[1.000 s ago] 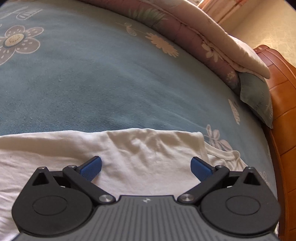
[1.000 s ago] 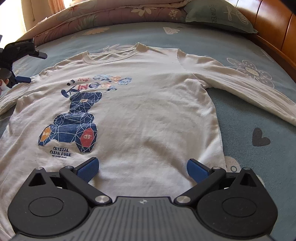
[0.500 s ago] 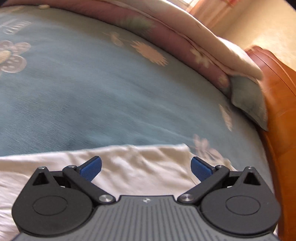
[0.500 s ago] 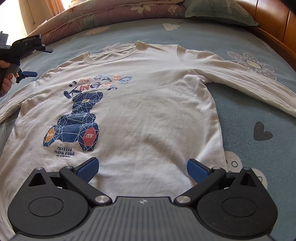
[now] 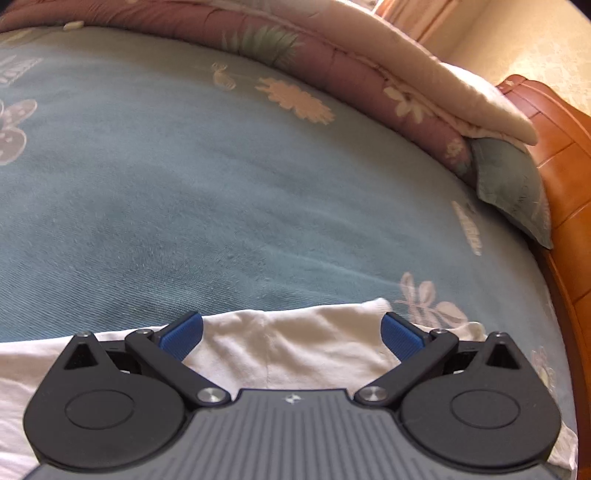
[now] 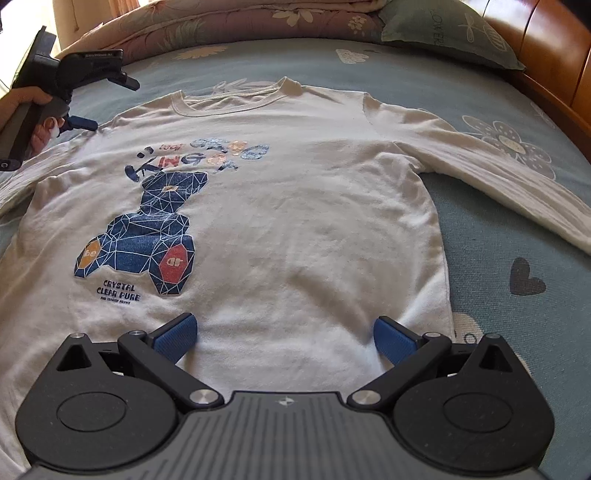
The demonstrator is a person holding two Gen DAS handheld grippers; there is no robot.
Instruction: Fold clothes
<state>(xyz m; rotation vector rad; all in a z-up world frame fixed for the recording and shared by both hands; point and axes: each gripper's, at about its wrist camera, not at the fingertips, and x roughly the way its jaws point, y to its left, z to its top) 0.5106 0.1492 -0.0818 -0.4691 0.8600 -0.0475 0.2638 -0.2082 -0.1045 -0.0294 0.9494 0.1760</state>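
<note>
A white long-sleeved shirt (image 6: 295, 206) with a blue bear print lies flat, face up, on the bed, sleeves spread to both sides. My right gripper (image 6: 286, 334) is open just above the shirt's lower hem, nothing between its blue pads. In the left wrist view my left gripper (image 5: 291, 332) is open over the shirt's shoulder and sleeve (image 5: 288, 350), close to the collar side. The right wrist view shows that left gripper (image 6: 96, 99) held by a hand at the far left, hovering above the shirt's shoulder with its jaws apart.
The blue-green flowered bedsheet (image 5: 184, 184) surrounds the shirt. A rolled pink quilt (image 5: 332, 62) and a green pillow (image 6: 443, 33) lie along the far side. A wooden headboard (image 6: 546, 55) rises at the right.
My left gripper has lifted and drawn back toward the shirt's edge, so less white cloth shows under it. The right gripper has crept slightly forward over the hem. Both stay open.
</note>
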